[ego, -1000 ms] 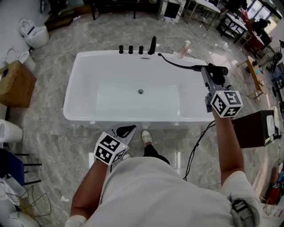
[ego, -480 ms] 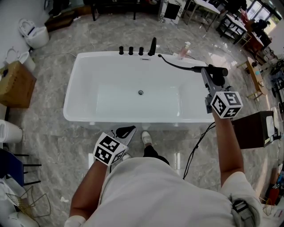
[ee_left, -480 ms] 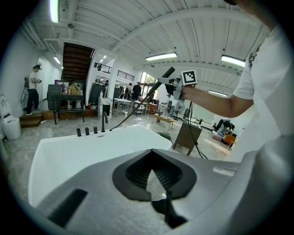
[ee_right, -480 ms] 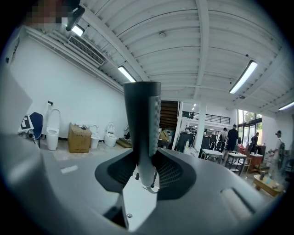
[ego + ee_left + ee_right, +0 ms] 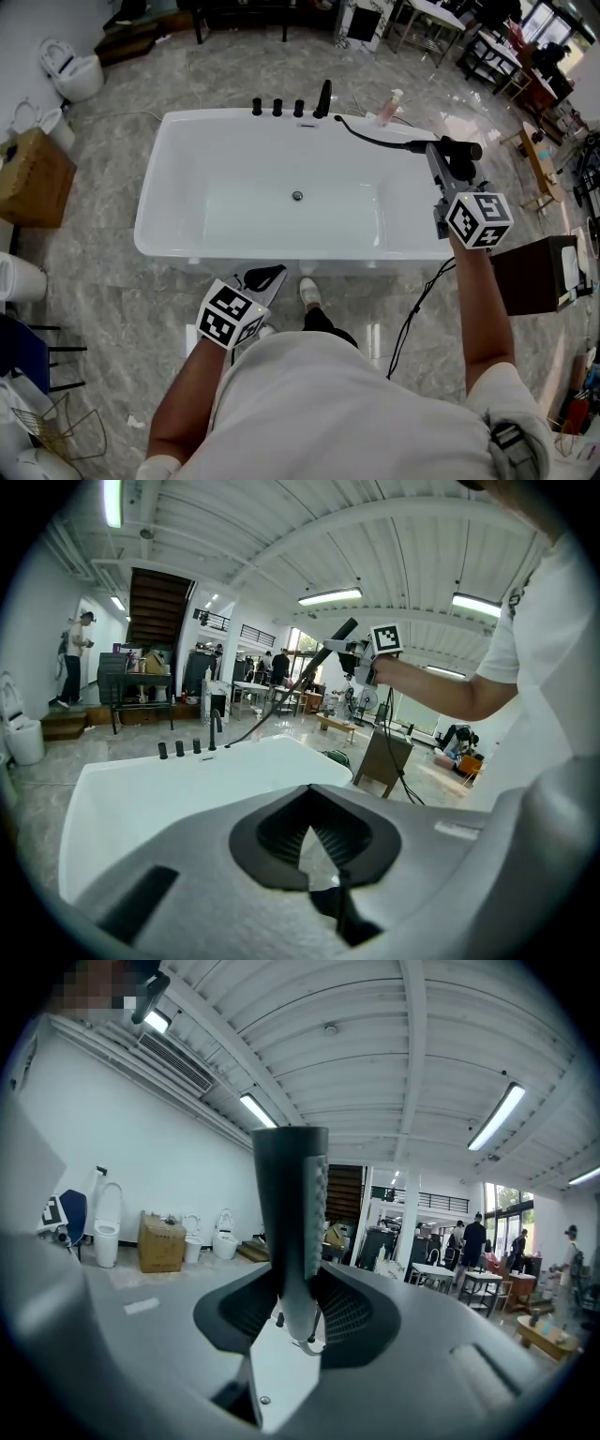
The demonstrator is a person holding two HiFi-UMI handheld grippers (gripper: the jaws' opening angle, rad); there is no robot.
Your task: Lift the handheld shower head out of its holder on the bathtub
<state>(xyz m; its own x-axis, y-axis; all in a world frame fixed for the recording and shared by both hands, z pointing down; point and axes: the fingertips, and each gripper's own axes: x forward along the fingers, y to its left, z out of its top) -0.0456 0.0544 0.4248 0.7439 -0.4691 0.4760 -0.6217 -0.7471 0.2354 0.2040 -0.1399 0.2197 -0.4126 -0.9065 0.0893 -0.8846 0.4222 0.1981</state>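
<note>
The black handheld shower head [image 5: 459, 148] hangs above the right end of the white bathtub [image 5: 150, 234]. My right gripper [image 5: 439, 152] is shut on its handle. Its hose [image 5: 370, 137] sags back to the tub's far rim beside the black faucet [image 5: 322, 97] and the three knobs [image 5: 277, 106]. In the right gripper view the dark handle [image 5: 291, 1213] stands upright between the jaws of my right gripper [image 5: 292, 1283]. My left gripper [image 5: 265, 277] hovers low at the tub's near edge, jaws together and holding nothing. The left gripper view shows my left gripper [image 5: 307, 794], the tub [image 5: 141, 789] and the lifted shower head [image 5: 330, 647].
A pink bottle [image 5: 386, 105] stands on the tub's far right corner. A cardboard box [image 5: 33, 178] and a toilet [image 5: 75, 70] are at the left. A brown cabinet [image 5: 539, 272] stands right of the tub, with a black cable [image 5: 412, 309] on the marble floor.
</note>
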